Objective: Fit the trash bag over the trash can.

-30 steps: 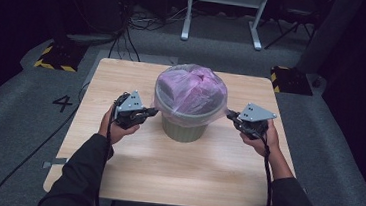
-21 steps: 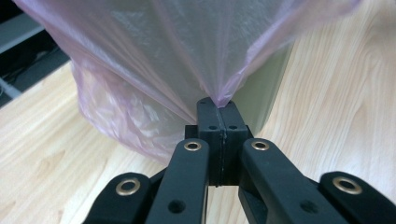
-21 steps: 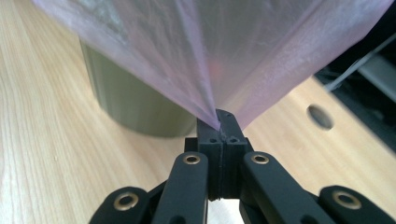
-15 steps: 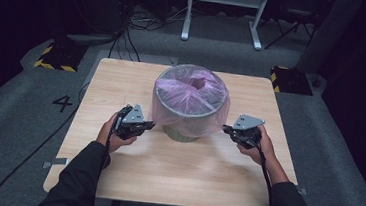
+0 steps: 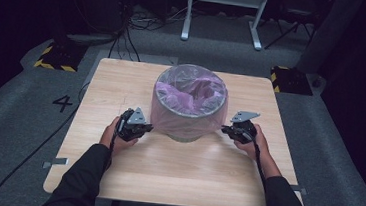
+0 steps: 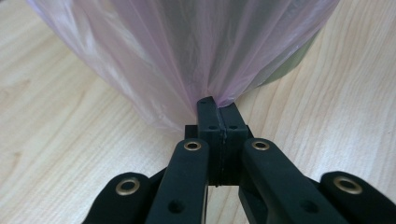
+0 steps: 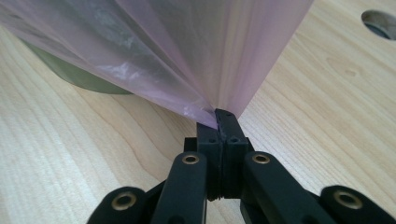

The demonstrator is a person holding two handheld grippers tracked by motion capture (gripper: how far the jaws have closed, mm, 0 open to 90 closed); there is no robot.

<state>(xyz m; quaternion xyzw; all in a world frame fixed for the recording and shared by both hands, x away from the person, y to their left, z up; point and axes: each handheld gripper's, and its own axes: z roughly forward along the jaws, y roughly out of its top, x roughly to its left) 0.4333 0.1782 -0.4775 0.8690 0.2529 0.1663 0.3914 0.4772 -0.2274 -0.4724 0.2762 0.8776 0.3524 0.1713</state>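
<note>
At near left and near right, left tool (image 5: 144, 128) and right tool (image 5: 225, 130) each clamp the pink bag (image 5: 182, 114) skirt, low beside the bin (image 5: 186, 136); bag-lined bin stands mid-bench (image 5: 122, 80) beyond.

Your left gripper (image 5: 144, 128) sits low at the left of the high view, fingers (image 6: 208, 122) pressed fully together and pointing inward to the right. Your left hand (image 5: 113, 134) wraps its rear, forearm in a dark sleeve running in from the bottom edge. Your right gripper (image 5: 226, 130) mirrors it at the right, fingers (image 7: 229, 125) likewise clamped with no gap, pointing inward to the left. Your right hand (image 5: 255, 139) grips from behind, cable trailing back along the sleeve. Both grippers lie at about the same height, well apart, each with its grey plate uppermost.
</note>
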